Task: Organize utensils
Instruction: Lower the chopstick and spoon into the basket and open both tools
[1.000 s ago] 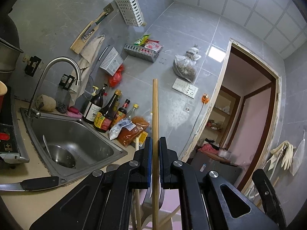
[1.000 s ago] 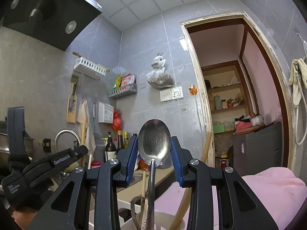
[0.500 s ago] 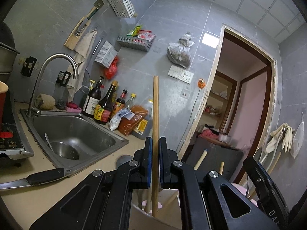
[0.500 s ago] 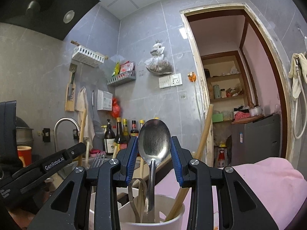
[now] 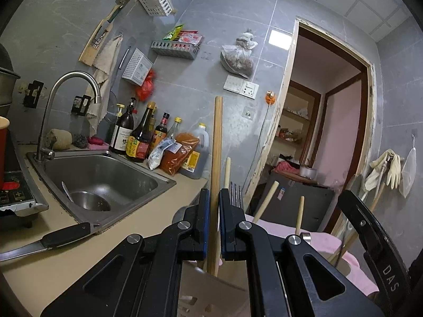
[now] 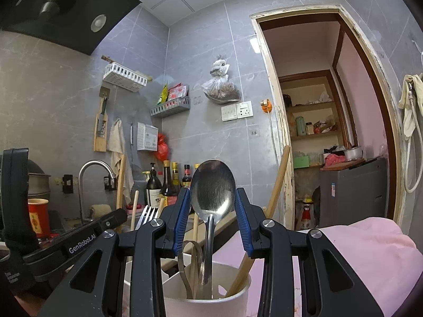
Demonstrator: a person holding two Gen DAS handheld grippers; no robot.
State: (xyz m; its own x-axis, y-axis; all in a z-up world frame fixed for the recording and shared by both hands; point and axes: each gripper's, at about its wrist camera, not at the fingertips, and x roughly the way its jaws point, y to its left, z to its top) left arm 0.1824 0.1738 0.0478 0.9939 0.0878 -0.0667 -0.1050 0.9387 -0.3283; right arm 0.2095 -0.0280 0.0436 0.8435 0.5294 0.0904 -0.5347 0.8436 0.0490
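Observation:
My left gripper [image 5: 214, 206] is shut on an upright wooden stick [image 5: 217, 142]. The stick's lower end reaches into a white slotted holder [image 5: 208, 295] just below the jaws. A fork [image 5: 236, 192] and more wooden handles [image 5: 267, 200] rise behind the fingers. My right gripper [image 6: 212, 200] is shut on a metal spoon [image 6: 212, 182], pads against the sides of its bowl. The spoon's handle hangs down into a white cup [image 6: 238, 294]. The cup also holds metal tongs [image 6: 188, 264] and a wooden handle [image 6: 276, 190]. The left gripper [image 6: 116, 218] shows at the left of the right wrist view.
A steel sink [image 5: 105, 174] with a tap [image 5: 76, 79] lies to the left, and sauce bottles [image 5: 140, 137] stand behind it. A black-handled knife [image 5: 58, 236] rests on the counter edge. Pink cloth [image 6: 370, 251] lies to the right. A doorway [image 6: 330, 121] opens beyond.
Both grippers have sunk. The spoon's handle now reaches down into the white cup, and the wooden stick has come down into the white holder. The left wrist has rolled a little.

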